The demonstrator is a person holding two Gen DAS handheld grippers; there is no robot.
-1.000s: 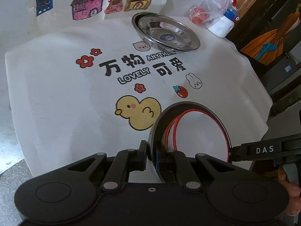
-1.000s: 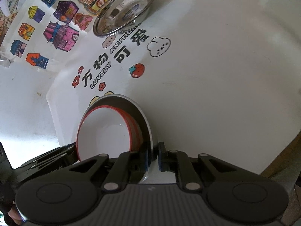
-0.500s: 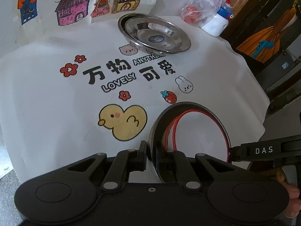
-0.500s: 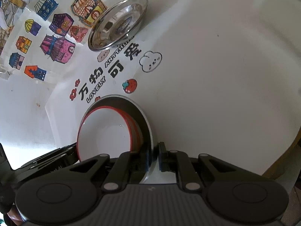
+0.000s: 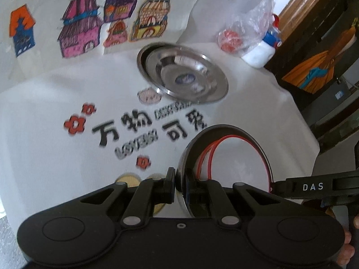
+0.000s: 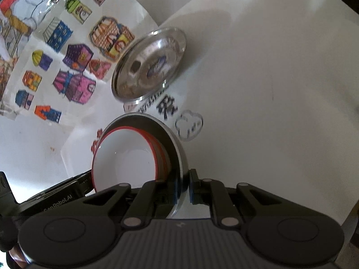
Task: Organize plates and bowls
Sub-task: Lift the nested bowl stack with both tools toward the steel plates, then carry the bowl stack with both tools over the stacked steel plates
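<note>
Steel plate with red-rimmed bowls gripped from both sides above the table.

Left hand-held gripper clamped tight on near rim; right hand-held gripper pinching opposite rim. Bowls nested inside, plate tilted on edge. Second steel plate lying flat farther back, near plastic bag.

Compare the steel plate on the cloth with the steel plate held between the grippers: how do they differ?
The steel plate on the cloth lies alone and empty; the held steel plate is pinched at opposite rims by the left gripper and right gripper. The held one carries red-rimmed white bowls. Both are shiny, round metal.
</note>
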